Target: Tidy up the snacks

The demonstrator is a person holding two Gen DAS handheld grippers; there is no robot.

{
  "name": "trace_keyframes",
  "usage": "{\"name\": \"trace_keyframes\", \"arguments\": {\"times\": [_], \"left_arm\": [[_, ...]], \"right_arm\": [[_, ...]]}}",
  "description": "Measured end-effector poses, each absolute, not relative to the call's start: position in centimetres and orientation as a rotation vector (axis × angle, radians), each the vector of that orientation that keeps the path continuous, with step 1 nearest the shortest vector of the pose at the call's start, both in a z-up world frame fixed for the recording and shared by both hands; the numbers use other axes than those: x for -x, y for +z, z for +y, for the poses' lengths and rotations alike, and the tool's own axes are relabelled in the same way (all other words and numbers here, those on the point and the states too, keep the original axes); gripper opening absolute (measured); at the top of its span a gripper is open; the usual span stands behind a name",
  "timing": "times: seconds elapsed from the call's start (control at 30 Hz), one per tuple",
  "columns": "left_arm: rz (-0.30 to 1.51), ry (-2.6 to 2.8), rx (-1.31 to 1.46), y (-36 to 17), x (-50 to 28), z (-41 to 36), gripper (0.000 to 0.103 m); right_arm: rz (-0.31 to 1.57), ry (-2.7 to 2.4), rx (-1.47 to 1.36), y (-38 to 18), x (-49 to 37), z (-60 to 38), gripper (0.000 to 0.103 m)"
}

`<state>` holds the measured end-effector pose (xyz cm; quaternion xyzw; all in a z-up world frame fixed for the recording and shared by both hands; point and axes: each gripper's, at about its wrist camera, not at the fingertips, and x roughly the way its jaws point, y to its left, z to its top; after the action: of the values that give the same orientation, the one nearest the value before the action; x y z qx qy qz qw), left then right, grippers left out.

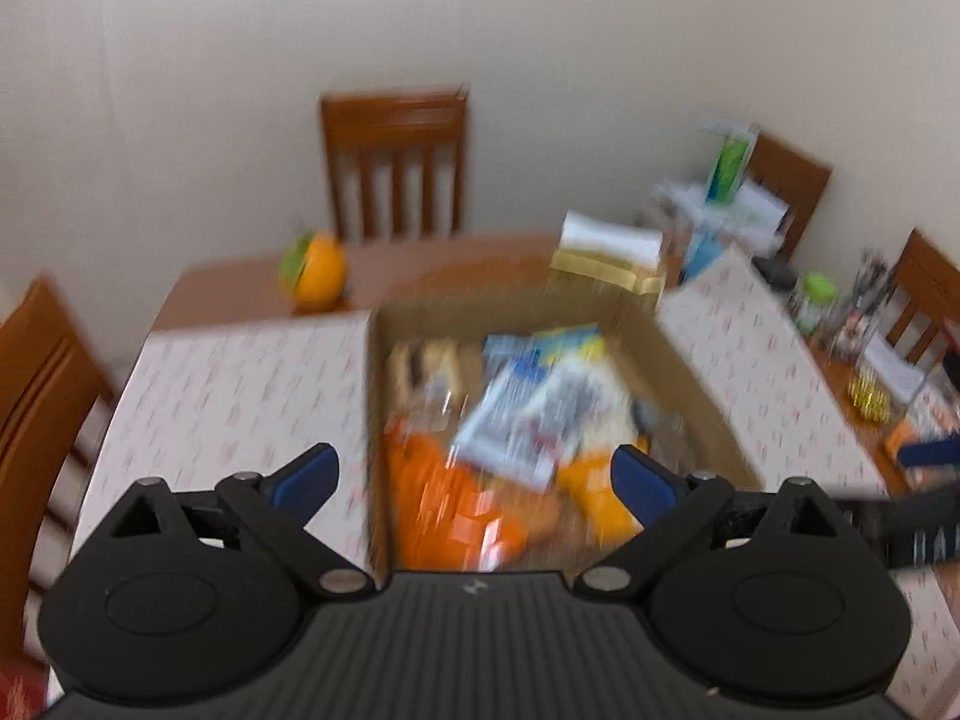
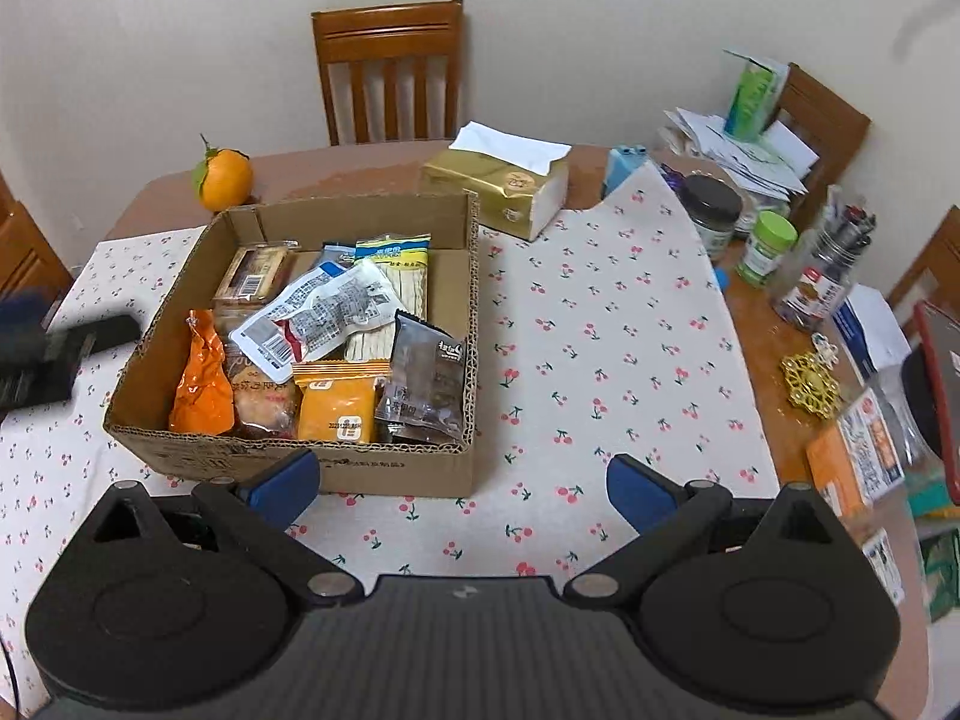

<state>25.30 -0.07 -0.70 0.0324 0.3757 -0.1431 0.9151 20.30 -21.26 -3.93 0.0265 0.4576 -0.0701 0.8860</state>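
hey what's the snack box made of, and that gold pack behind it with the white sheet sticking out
The snack box looks like plain brown corrugated cardboard: matte, with a wavy fluted edge along its cut rim. The gold pack seems to be soft shiny plastic film, glossy and wrinkled, around white tissue paper.

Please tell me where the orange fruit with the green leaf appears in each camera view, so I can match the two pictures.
Left wrist: orange fruit upper left, blurred, beyond the cardboard box.
Right wrist: orange fruit upper left, behind the box's far left corner.
Shared landmark: wooden chair against the wall.
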Motion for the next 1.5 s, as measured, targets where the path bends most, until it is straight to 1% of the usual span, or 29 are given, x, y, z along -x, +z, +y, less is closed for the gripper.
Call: {"name": "trace_keyframes", "arguments": {"times": [0.2,0.37,0.6,1.5], "left_arm": [[0.802,-0.159,-0.091,1.3,-22.2,1.0,0.097],[0.774,-0.125,-0.119,3.6,-20.3,1.3,0.099],[0.760,-0.123,-0.073,5.4,-19.1,1.8,0.099],[0.775,-0.106,-0.093,5.4,-19.3,1.4,0.099]], "right_arm": [[0.949,-0.164,-0.035,-1.7,-19.3,-19.2,0.103],[0.905,-0.140,-0.002,0.8,-18.0,-17.2,0.103],[0.846,-0.136,0.004,3.2,-16.8,-16.4,0.103],[0.843,-0.122,0.004,3.3,-16.8,-15.7,0.103]]}}
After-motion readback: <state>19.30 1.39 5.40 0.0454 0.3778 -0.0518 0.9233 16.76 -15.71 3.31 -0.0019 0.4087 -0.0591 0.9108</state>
